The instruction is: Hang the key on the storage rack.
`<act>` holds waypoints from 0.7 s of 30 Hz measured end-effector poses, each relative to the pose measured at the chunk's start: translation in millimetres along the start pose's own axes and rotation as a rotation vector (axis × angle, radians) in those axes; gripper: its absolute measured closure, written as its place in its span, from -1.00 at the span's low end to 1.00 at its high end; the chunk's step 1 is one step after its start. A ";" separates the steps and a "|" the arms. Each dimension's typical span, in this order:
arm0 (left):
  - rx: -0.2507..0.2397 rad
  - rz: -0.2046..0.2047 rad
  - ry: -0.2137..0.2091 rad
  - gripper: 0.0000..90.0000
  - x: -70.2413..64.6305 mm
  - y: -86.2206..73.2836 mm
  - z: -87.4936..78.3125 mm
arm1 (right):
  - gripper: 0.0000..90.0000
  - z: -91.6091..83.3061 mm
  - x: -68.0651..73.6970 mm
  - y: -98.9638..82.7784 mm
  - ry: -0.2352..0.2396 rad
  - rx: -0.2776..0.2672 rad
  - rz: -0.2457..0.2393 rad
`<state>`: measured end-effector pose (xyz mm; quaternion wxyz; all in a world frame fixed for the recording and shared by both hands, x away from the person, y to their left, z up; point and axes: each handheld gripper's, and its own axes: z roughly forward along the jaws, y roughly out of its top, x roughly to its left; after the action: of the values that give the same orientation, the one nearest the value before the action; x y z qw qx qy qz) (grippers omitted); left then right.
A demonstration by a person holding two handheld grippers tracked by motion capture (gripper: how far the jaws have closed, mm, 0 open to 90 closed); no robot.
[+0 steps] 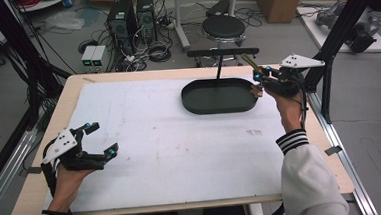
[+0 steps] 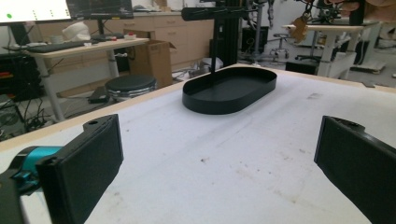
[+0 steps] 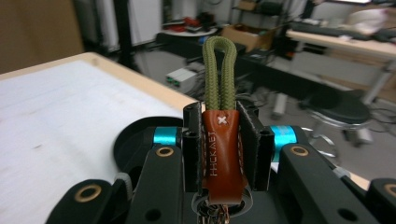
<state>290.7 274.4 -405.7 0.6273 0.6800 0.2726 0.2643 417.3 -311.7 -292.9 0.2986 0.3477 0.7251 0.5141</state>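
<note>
From the right gripper view we read the right gripper clamped on a brown leather key strap with an olive cord loop; the high view places it beside the black tray. The left gripper gapes empty.

item: a key strap, a brown leather tab with an olive-green cord loop
leather tab: glossy reddish brown, a white cross stitch near its top, faint stamped lettering running down its length, pale stitching along one edge
cord loop: woven, doubled into a narrow loop, rising straight out of the tab's top
lower end: metal rings, partly hidden
pose: upright, tab below and loop above
state: clamped by the tab between the two black jaws of the right gripper, off the table
place: in the high view, above the table's far right, just beside the right end of the black oval tray
</note>
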 end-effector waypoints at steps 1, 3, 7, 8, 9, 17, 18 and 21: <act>-0.009 -0.004 0.006 -0.96 -0.1 -2.8 -1.9 | 0.62 1.1 -1.7 -0.4 -0.013 0.004 0.002; -0.014 -0.005 0.026 -0.96 -0.5 -7.4 -5.4 | 0.62 3.4 -4.9 -1.9 -0.048 0.017 0.007; -0.044 -0.007 0.039 -0.96 -2.2 -16.4 -10.6 | 0.62 7.7 -12.4 -5.7 -0.096 0.017 0.036; -0.039 -0.014 0.045 -0.96 -2.6 -18.6 -10.9 | 0.62 9.4 -14.3 -6.6 -0.103 0.017 0.046; -0.037 -0.017 0.047 -0.96 -2.9 -20.9 -10.8 | 0.62 10.3 -14.7 -7.0 -0.121 0.026 0.052; -0.034 -0.026 0.046 -0.96 -4.4 -33.1 -10.4 | 0.62 13.6 -22.2 0.6 -0.192 0.012 0.047; -0.036 -0.027 0.047 -0.96 -4.7 -34.2 -10.4 | 0.62 14.2 -22.8 1.4 -0.193 0.012 0.045; -0.050 -0.014 0.051 -0.96 -5.6 -37.2 -11.9 | 0.62 17.7 -24.0 2.7 -0.210 0.011 0.041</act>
<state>277.0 281.3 -442.0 0.6386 0.6553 0.2866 0.2840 445.7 -321.1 -293.7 0.3606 0.4162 0.6851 0.4769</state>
